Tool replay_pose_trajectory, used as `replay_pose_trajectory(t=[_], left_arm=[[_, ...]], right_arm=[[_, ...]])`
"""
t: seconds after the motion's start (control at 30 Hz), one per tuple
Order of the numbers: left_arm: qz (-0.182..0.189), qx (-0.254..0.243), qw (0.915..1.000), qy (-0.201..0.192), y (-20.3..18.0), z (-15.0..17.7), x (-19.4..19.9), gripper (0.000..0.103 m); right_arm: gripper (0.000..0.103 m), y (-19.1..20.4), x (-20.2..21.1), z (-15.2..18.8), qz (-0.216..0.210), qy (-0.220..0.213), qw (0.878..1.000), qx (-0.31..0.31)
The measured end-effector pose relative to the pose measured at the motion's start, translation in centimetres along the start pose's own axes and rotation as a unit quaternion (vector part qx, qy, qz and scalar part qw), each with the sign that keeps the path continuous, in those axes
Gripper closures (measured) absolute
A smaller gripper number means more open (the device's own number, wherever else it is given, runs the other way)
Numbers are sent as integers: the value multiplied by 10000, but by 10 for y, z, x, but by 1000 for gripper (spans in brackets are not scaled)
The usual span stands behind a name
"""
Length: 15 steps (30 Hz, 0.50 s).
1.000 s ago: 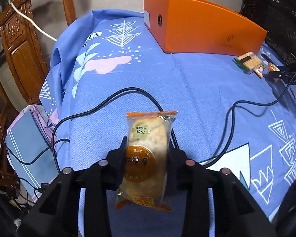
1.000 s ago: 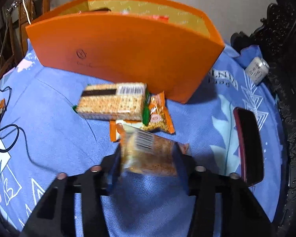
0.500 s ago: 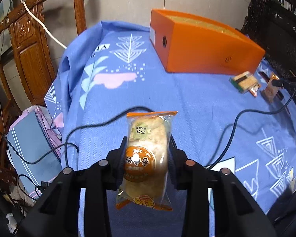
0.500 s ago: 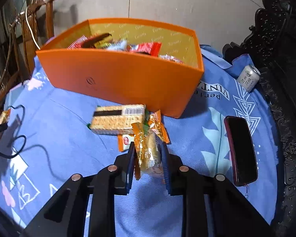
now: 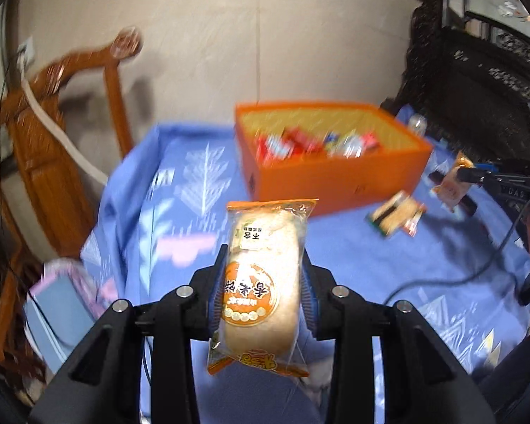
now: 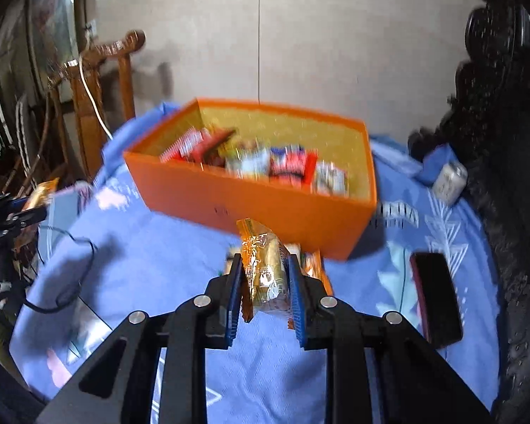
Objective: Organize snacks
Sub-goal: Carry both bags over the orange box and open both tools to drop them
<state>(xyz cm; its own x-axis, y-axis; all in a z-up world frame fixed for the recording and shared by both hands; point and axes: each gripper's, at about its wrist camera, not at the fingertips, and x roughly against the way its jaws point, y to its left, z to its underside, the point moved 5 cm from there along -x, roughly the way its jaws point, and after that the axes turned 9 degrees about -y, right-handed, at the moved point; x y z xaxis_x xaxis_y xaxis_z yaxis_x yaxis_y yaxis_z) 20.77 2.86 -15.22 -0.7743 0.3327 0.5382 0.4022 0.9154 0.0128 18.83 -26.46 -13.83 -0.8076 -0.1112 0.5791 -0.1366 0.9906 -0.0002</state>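
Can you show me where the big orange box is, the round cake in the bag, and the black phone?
orange box (image 6: 251, 205): right wrist view, on its front wall.
round cake packet (image 5: 261, 279): left wrist view, on its orange label.
black phone (image 6: 436, 296): right wrist view, on its dark face.

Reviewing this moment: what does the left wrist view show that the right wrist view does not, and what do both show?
Only the left wrist view shows the round pale pastry in a clear orange-edged wrapper face-on in the left gripper, and the cracker pack lying clear on the blue patterned cloth.

Only the right wrist view shows the dark phone, the small silver can, and the gold-wrapped snack close up in the right gripper.

Both show the open orange box with snack packets inside.
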Motion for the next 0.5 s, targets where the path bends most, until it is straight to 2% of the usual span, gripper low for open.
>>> replay_pose_trajectory(t=[0.2, 0.5], left_arm=[[165, -208, 9989, -392, -22, -75, -17, 68], [-69, -165, 9991, -389, -46, -175, -84, 68]], right_arm=[[78, -8, 15, -56, -137, -681, 9975, -119], [78, -30, -19, -126, -170, -1144, 9930, -223]])
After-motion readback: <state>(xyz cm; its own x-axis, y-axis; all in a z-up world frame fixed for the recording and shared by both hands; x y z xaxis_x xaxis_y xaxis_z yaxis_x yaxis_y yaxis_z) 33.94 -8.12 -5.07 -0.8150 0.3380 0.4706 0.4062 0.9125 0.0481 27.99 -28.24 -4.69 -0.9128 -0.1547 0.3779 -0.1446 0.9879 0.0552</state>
